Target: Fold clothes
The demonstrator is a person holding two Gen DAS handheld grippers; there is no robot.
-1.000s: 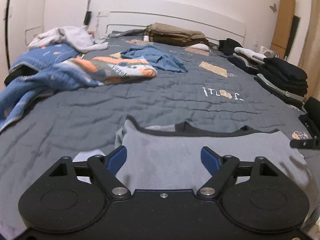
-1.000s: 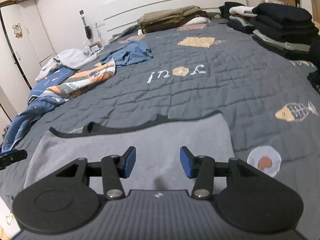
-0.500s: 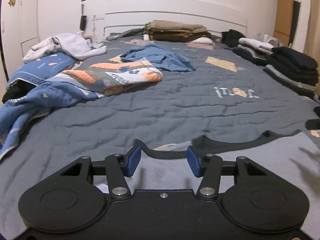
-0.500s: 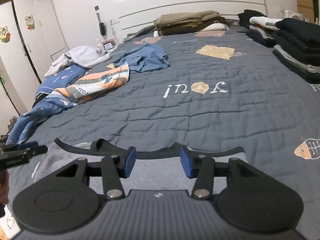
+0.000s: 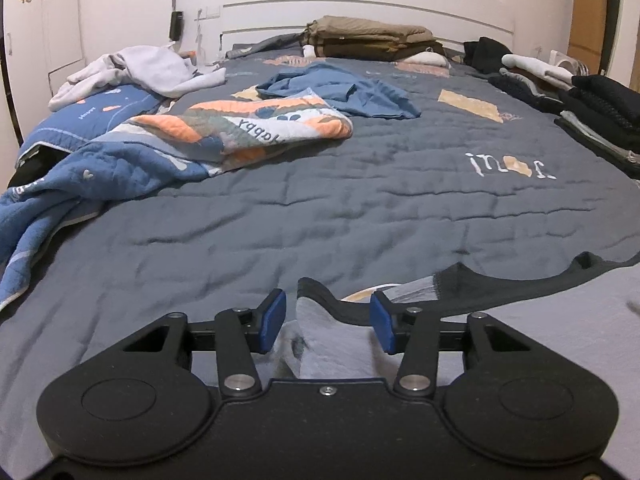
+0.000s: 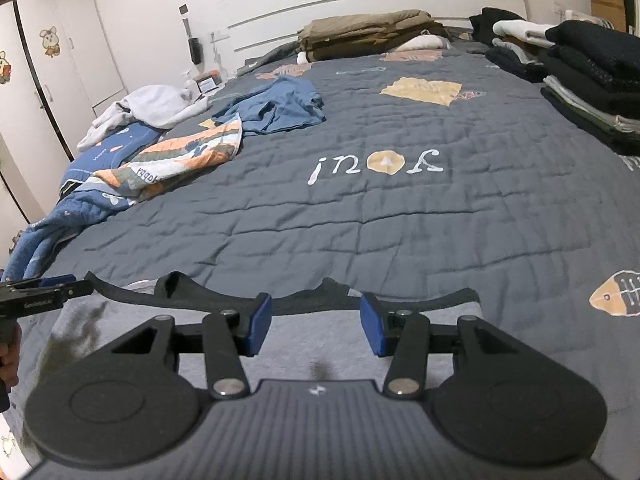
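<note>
- The grey garment (image 5: 520, 340) with the dark trim (image 6: 224, 300) lies flat at the near edge of the bed (image 5: 360, 208), directly under both tools, at 6 o'clock in each wrist view.
- I judge it light, soft and limp (a thin knit cloth, it seems), so it will sag and wrinkle when lifted. It is not fragile, and the blue pads should not slip much on it.
- The best places to take hold are the corners along the dark-trimmed edge, one for each hand, so that the cloth stays stretched between them.
- The left tongs (image 5: 326, 322) have just been closing. A raised corner of the garment stands between the blue pads, but a gap still shows on each side, so they do not press on it yet.
- The right tongs (image 6: 316, 326) are released, half spread, above the trimmed edge, with cloth below them and nothing pinched.
- Both tools point forward and downward toward the bed. In the right wrist view the left tool shows at 9 o'clock, with part of a hand (image 6: 10, 352) below it.
- Unfolded clothes (image 5: 224, 128) lie at 10 o'clock and folded stacks (image 6: 592, 80) at 2 o'clock, well apart from the garment.
</note>
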